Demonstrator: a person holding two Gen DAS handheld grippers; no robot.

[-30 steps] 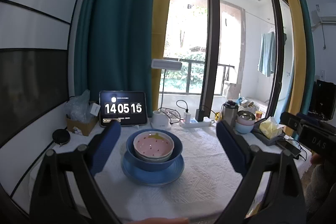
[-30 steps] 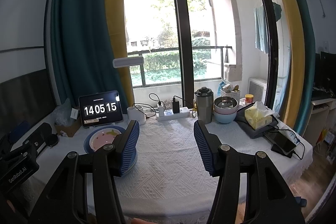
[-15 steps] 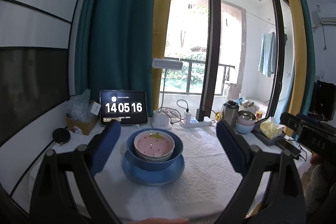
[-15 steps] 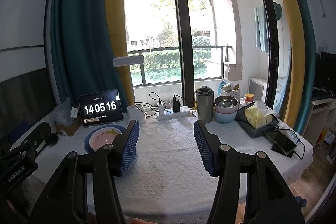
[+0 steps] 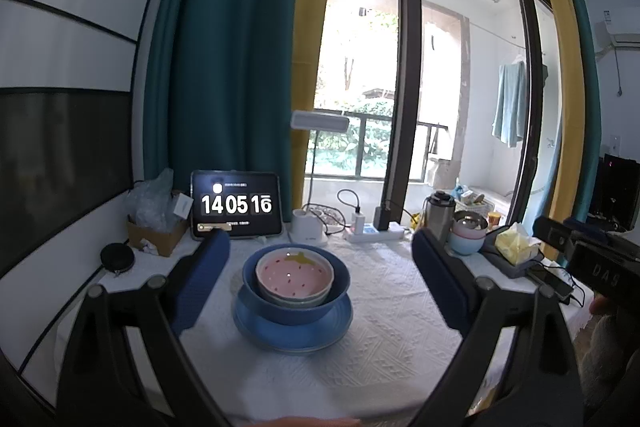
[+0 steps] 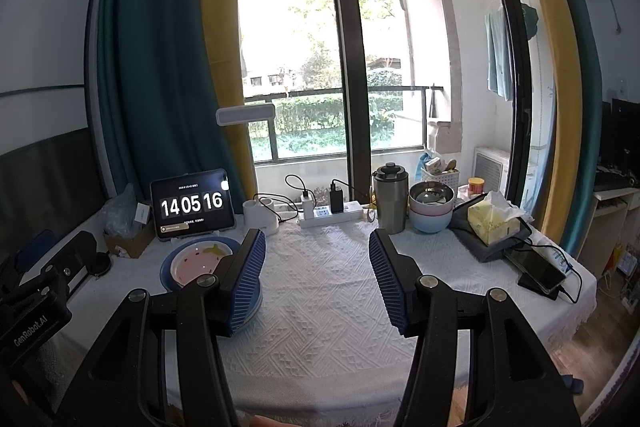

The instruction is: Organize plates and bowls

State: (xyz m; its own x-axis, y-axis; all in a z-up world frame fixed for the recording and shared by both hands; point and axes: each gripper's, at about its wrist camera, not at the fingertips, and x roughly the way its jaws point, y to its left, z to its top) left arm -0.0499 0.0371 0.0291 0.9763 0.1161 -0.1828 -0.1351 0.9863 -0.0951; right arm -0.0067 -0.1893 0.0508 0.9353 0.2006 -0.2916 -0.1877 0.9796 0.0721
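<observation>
Left wrist view: the left gripper (image 5: pixel 320 281) hangs over the near edge of the table (image 5: pixel 380 359), jaws spread wide and holding nothing. Right between its fingers sits the stack: a pink bowl (image 5: pixel 295 271) nested in a blue bowl (image 5: pixel 296 303), which stands on a blue plate (image 5: pixel 292 333). Neither finger touches the stack. Behind it a tablet (image 5: pixel 236 205) reads 14 05 16, with a lamp (image 5: pixel 308 227) just beside it. Far right, a second stack of bowls (image 5: pixel 469 237) stands next to a steel flask (image 5: pixel 439 217).

Right wrist view: the right gripper (image 6: pixel 317 277) is also open and empty, above bare white cloth mid-table. The pink bowl and its stack lie to the left, partly hidden behind the left finger (image 6: pixel 246 281). The other bowls sit at the back right, between the flask and a tissue pack (image 6: pixel 494 221).
</observation>
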